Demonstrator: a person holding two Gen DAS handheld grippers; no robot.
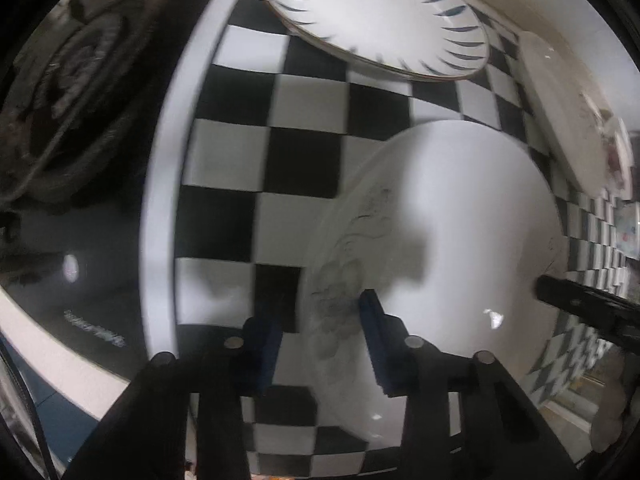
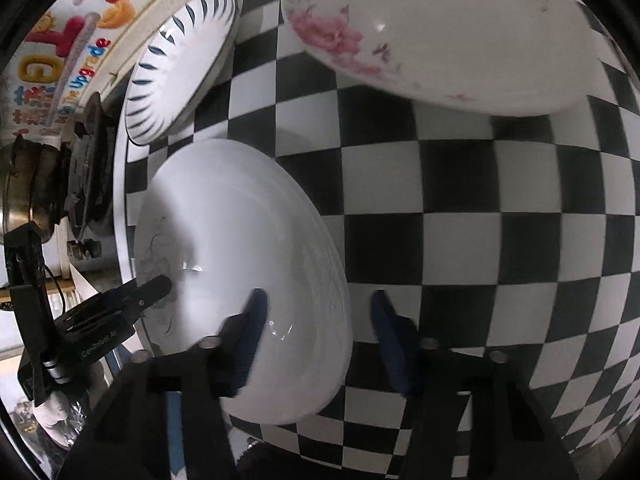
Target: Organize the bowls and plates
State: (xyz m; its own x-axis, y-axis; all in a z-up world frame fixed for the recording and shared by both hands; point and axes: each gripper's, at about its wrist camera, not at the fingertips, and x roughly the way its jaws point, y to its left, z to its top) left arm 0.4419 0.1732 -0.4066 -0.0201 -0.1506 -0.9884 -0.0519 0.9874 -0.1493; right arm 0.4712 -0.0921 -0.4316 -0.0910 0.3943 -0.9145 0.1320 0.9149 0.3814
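Note:
A white plate with a faint grey pattern (image 1: 460, 232) lies on the checkered cloth (image 1: 248, 160). My left gripper (image 1: 316, 332) is open and straddles its left rim, one finger over the plate, one outside. The same plate (image 2: 240, 264) shows in the right wrist view, where my right gripper (image 2: 316, 332) is open and straddles its right rim. A blue-dashed plate (image 1: 376, 12) (image 2: 180, 64) lies farther off. A pink-flower plate (image 2: 452, 36) lies beyond my right gripper and shows edge-on in the left wrist view (image 1: 568, 120).
A black stove top with a burner (image 1: 68, 92) lies left of the cloth past a white border (image 1: 160, 208). A metal pot (image 2: 20, 192) stands on the stove. A wall with colourful stickers (image 2: 60, 52) is behind.

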